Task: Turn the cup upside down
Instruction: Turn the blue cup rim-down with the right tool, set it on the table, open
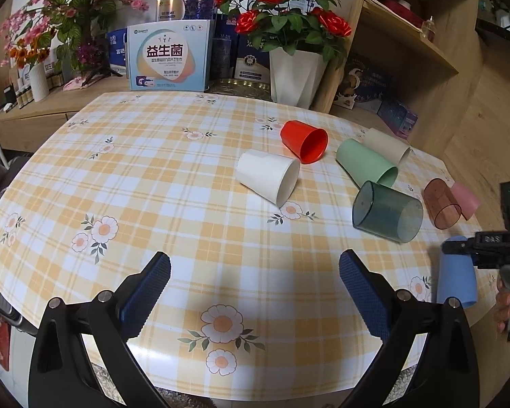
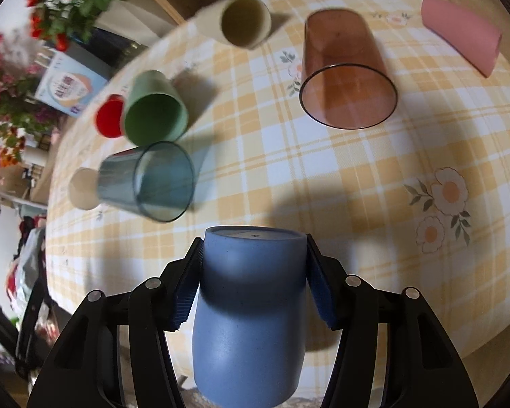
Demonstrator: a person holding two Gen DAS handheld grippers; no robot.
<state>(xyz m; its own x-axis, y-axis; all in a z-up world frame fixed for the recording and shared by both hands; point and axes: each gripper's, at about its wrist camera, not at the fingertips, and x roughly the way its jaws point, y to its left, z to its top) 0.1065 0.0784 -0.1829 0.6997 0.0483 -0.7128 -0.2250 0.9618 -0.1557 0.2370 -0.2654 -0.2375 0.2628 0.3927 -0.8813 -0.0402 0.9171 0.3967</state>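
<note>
My right gripper [image 2: 253,272] is shut on a blue cup [image 2: 248,319], pads on its two sides, with its closed bottom facing up and away. In the left wrist view the blue cup [image 1: 455,278] stands bottom-up at the table's right edge with the right gripper [image 1: 465,248] at its top. My left gripper [image 1: 255,285] is open and empty above the near part of the table.
Several cups lie on their sides on the checked tablecloth [image 1: 187,187]: white [image 1: 268,176], red [image 1: 304,141], green [image 1: 365,161], beige [image 1: 387,144], clear teal [image 1: 387,212], clear brown [image 1: 442,204], pink [image 1: 465,200]. Flower pots and boxes stand behind; shelves stand at the right.
</note>
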